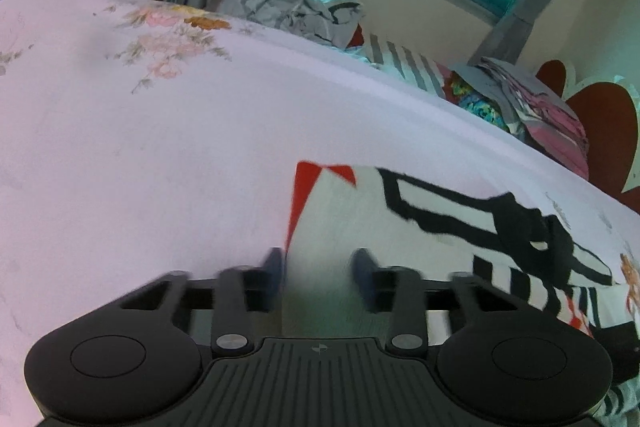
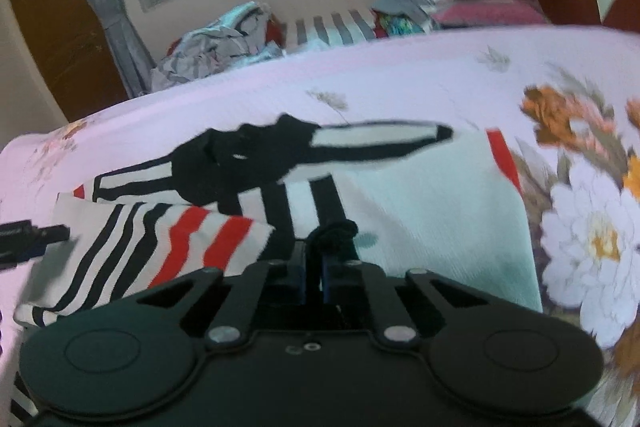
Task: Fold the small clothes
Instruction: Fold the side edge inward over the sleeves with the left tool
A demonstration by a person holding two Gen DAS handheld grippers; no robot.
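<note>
- The small white garment [image 2: 420,211] with black bands, red trim and a black-and-red striped sleeve lies spread flat on the pale pink bedsheet [image 1: 160,147] printed with flowers.
- The right black hand-held gripper [image 2: 314,267] has its blue-padded jaws pressed together on a bunched black edge of the garment; the rest of the cloth stretches ahead and to both sides of it.
- The left black hand-held gripper [image 1: 318,267] stands with a narrow gap between its blue pads; nothing is pinched there.
- In the left wrist view, the garment's red-trimmed edge lies just ahead of the gap, with the cloth spreading off to the right.
- A heap of crumpled grey clothes [image 1: 296,11] sits at the far edge of the bed, well apart from the garment.
</note>
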